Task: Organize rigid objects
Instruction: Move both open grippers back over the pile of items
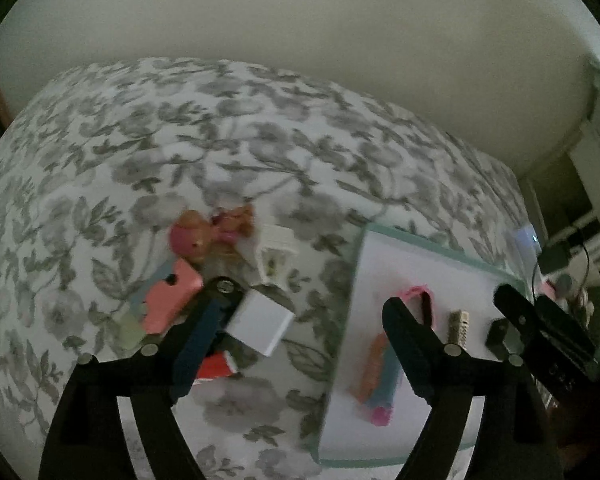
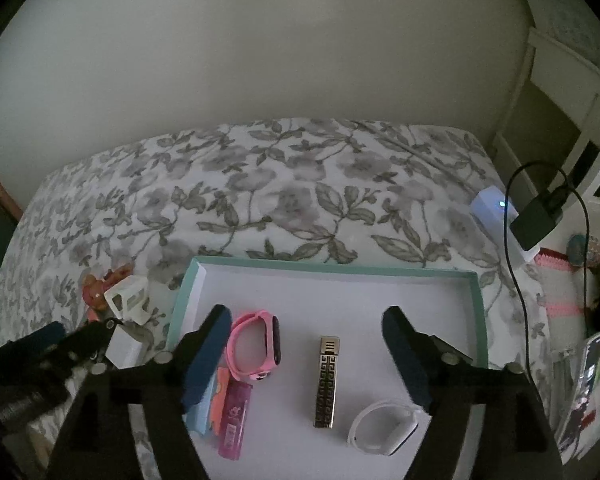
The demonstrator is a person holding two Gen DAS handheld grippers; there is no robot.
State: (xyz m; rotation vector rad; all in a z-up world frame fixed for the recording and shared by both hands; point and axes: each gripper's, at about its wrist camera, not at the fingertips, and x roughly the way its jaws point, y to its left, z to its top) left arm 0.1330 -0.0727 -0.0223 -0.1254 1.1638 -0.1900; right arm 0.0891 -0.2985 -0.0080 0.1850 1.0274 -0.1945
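With both tongs spread wide and gripping nothing, I'm hovering over the floral bedspread (image 2: pixel 300 200). Right gripper (image 2: pixel 306 344) is hanging above the teal-rimmed tray (image 2: pixel 332 266); sitting in it: pink watch band (image 2: pixel 256 350) on the left, gold patterned bar (image 2: pixel 326 384) in the middle, white watch band (image 2: pixel 384 426) near right, pink flat packet (image 2: pixel 234 420) near left. Left gripper (image 1: pixel 306 306) is straddling the tray's left edge. Loose pile lying left of the tray: white box (image 1: pixel 258 326), pink case (image 1: pixel 172 300), small dolls (image 1: pixel 212 236), white clear holder (image 1: pixel 276 258).
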